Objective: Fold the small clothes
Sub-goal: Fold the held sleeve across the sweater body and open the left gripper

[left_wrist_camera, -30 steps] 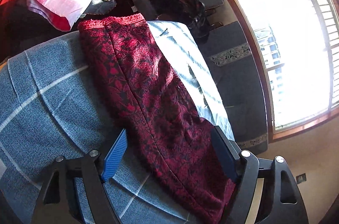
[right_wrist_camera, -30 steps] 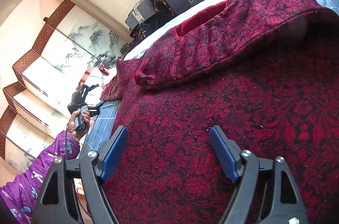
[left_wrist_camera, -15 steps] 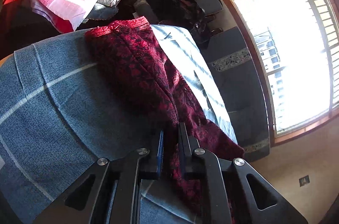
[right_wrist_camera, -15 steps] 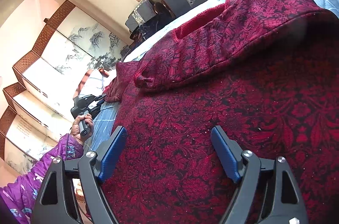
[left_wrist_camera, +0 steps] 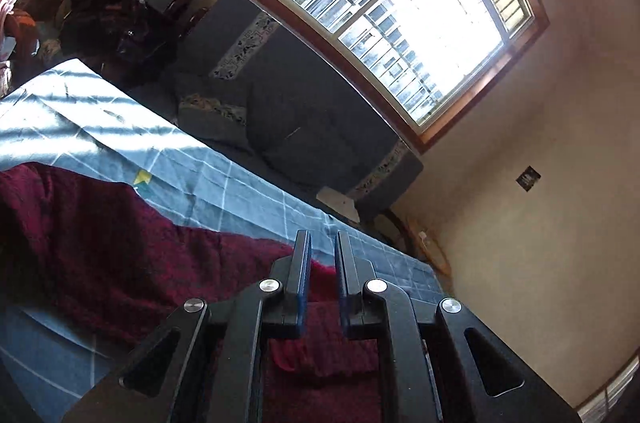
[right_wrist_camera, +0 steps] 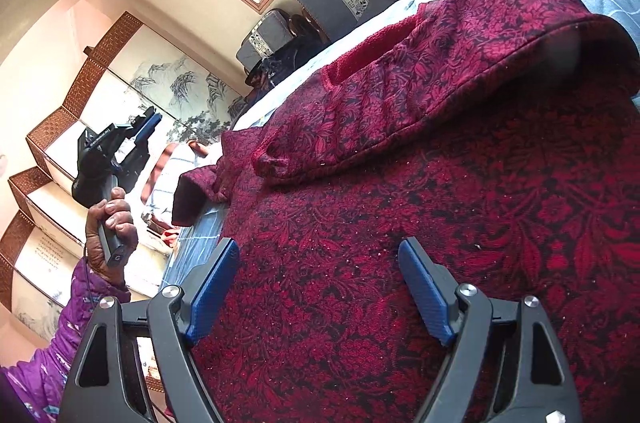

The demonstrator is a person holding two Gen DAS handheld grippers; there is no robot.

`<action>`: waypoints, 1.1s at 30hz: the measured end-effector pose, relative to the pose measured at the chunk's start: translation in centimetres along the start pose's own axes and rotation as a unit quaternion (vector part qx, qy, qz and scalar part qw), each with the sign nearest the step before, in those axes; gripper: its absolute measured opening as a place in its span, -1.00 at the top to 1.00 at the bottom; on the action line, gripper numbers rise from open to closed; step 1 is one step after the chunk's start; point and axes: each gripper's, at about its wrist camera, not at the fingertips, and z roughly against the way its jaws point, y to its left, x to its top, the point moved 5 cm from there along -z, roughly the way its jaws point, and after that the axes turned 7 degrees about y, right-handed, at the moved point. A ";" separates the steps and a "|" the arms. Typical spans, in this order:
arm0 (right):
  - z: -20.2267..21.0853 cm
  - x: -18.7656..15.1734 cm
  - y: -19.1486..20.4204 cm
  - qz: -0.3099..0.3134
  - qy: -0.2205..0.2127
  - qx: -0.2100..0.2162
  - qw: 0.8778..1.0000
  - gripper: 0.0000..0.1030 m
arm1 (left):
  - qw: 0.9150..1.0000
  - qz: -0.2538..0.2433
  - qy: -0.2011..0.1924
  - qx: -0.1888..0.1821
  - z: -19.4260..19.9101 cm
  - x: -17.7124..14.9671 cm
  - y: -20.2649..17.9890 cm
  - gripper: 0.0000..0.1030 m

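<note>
Two grippers show. The left gripper is nearly closed, pinching a fold of the red flowered garment, which hangs low in the frame. The right gripper is wide open above the same garment, holding nothing. Under it lies a blue checked sheet. A big window fills the top. A second ago, the left gripper was wide open and low over the cloth.

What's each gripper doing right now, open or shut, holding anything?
Left gripper: nearly shut, raised off the bed; a grip on the red garment cannot be told.
Right gripper: open, over the garment, holding nothing.
</note>
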 end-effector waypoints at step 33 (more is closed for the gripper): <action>0.7 0.1 -0.6 -0.009 -0.012 0.027 1.000 -0.56 | 0.912 0.349 -0.146 0.156 10.1 2.0 26.8 0.54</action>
